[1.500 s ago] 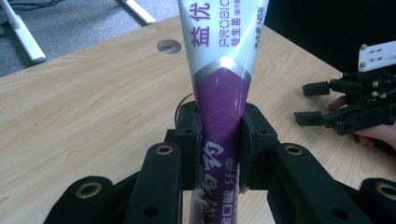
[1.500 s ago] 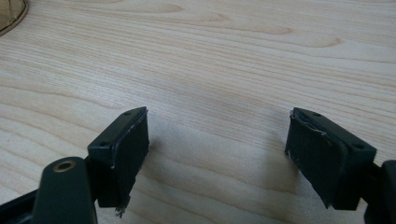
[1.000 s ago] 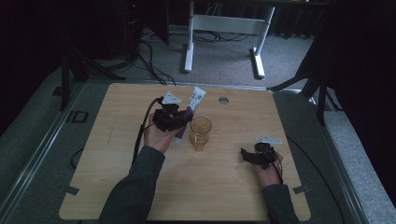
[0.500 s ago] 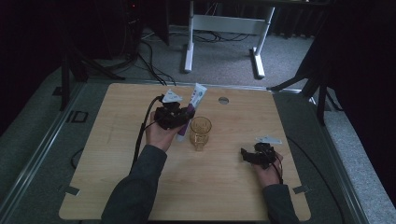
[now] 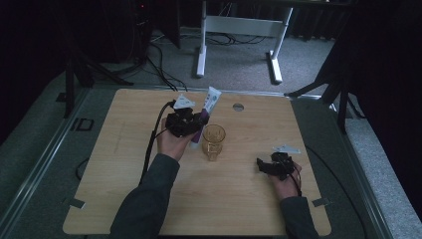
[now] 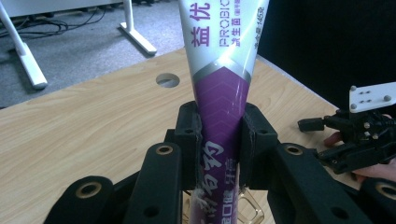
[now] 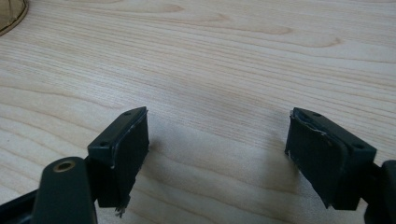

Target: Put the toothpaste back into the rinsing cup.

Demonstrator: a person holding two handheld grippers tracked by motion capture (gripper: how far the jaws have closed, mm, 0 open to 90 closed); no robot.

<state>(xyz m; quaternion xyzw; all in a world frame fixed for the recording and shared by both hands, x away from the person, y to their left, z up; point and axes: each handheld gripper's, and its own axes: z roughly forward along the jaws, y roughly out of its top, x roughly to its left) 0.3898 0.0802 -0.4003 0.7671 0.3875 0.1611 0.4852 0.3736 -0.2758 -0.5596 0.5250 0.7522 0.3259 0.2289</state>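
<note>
Two grippers over one wooden table (image 5: 124, 199), seen from the high view. Left gripper (image 5: 191, 124) clamped on a toothpaste tube (image 5: 211, 99), purple at the lower part, white at the far end, held just beside a amber glass mug (image 5: 213, 141) near the table's middle. Tube slanting up and away from the hand, lower end close to the mug's rim; whether inside the mug or only at its edge, not clear here. Right gripper (image 5: 271, 167) well apart, near the table's right side, low over bare wood. Small round hole (image 5: 238, 106) in the tabletop beyond the tube.

Left gripper view: jaws pressed on both sides of the toothpaste tube (image 6: 219, 112) at its purple band. Readable print: "PROBIO", cut off at the edge, Chinese characters beside it, and something like "145" with a unit in small type. White characters lower down on the purple. Rim of the glass mug (image 6: 250, 207) just below the tube. Other gripper (image 6: 359, 135) farther off at right.

Right gripper view: jaws spread wide, nothing between them, only table (image 7: 210, 60) grain beneath.

Likely risks: soft tube squashing or sliding through the pads if tilted more; lower end catching the mug's rim and tipping the light mug, with no second gripper steadying it.
</note>
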